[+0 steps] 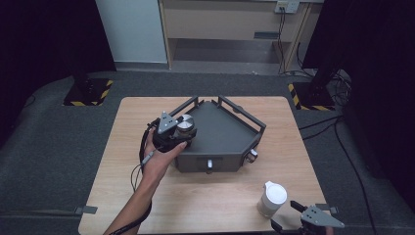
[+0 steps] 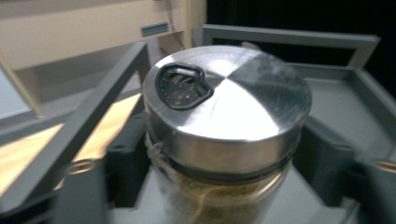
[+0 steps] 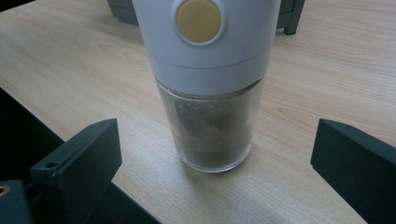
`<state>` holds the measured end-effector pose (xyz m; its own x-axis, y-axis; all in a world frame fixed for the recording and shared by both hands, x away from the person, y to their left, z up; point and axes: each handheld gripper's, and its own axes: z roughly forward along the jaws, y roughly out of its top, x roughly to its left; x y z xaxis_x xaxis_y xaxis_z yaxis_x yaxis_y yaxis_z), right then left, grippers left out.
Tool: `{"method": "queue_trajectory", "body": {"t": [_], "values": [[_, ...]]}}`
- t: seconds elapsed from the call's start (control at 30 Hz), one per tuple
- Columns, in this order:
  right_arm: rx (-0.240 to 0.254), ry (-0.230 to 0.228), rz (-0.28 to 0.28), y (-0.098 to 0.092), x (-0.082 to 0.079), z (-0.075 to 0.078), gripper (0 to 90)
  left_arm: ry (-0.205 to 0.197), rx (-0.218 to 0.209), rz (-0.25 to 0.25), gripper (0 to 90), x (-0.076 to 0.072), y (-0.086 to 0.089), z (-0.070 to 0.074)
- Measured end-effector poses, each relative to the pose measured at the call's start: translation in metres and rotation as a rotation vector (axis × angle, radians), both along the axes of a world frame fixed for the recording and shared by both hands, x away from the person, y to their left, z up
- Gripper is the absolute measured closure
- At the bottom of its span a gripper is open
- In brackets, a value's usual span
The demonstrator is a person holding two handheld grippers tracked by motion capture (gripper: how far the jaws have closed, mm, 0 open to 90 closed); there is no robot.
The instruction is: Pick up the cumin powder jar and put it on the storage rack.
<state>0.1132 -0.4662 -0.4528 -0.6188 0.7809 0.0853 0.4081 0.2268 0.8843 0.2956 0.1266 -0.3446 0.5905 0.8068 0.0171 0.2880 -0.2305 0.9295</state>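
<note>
The wooden worktop (image 1: 205,196) stands on grey carpet in a dark room. A grey angular tray (image 1: 225,132) sits at its centre. At the tray's 9 o'clock edge, a steel-lidded jar (image 2: 224,116) stands between the parted jaws of the left claw (image 1: 176,131). At 5 o'clock, a white-capped shaker (image 3: 210,88) stands untouched ahead of the open right claw (image 1: 306,218). The right gripper view shows its yellow button (image 3: 198,19).
</note>
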Motion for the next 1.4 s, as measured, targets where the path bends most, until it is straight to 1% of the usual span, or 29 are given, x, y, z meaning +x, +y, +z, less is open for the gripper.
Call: {"method": "queue_trajectory", "body": {"t": [0.1, 0.13, 0.23, 0.33, 0.4, 0.43, 0.5, 0.63, 0.7, 0.93, 1.03, 1.1, 1.4], "values": [[0.000, 0.001, 0.002, 0.000, 0.000, 0.000, 2.3, -0.016, 0.053, 0.002, 13.4, -0.003, -0.004, 0.004], [0.000, 0.001, 0.003, 0.000, 0.000, 0.000, 2.2, -0.021, 0.061, 0.003, 11.7, -0.004, -0.003, 0.005], [-0.002, -0.001, 0.006, 0.000, 0.000, 0.000, 2.2, -0.019, 0.063, 0.026, 8.1, -0.007, -0.002, 0.006], [-0.003, -0.001, 0.006, 0.001, 0.000, 0.000, 2.2, -0.018, 0.073, 0.021, 6.9, -0.011, 0.001, 0.007], [-0.001, -0.002, 0.004, 0.000, 0.000, 0.000, 2.2, -0.037, 0.099, 0.020, 6.6, -0.018, 0.000, 0.008], [-0.001, -0.002, 0.003, 0.000, 0.000, 0.000, 2.2, -0.040, 0.107, 0.018, 6.6, -0.021, 0.000, 0.008], [-0.002, -0.001, 0.003, 0.000, 0.000, 0.000, 2.2, -0.035, 0.099, 0.017, 6.4, -0.025, 0.001, 0.009], [0.000, 0.000, 0.002, 0.001, 0.000, 0.000, 2.3, -0.043, 0.105, 0.025, 6.1, -0.035, 0.004, 0.013], [0.000, -0.001, 0.003, 0.001, 0.000, 0.000, 2.3, -0.043, 0.098, 0.028, 5.8, -0.039, 0.005, 0.014], [0.003, 0.001, 0.002, 0.000, 0.000, 0.000, 2.3, -0.055, 0.114, 0.051, 5.8, -0.057, 0.011, 0.016], [0.005, -0.001, 0.002, 0.000, -0.001, 0.000, 2.2, -0.056, 0.096, 0.053, 5.8, -0.064, 0.017, 0.015], [0.006, -0.001, 0.002, 0.000, -0.001, 0.000, 2.3, -0.058, 0.093, 0.050, 5.7, -0.067, 0.020, 0.014], [0.003, 0.001, 0.005, 0.001, 0.000, 0.000, 2.3, -0.061, 0.071, 0.050, 5.7, -0.084, 0.024, 0.010]]}}
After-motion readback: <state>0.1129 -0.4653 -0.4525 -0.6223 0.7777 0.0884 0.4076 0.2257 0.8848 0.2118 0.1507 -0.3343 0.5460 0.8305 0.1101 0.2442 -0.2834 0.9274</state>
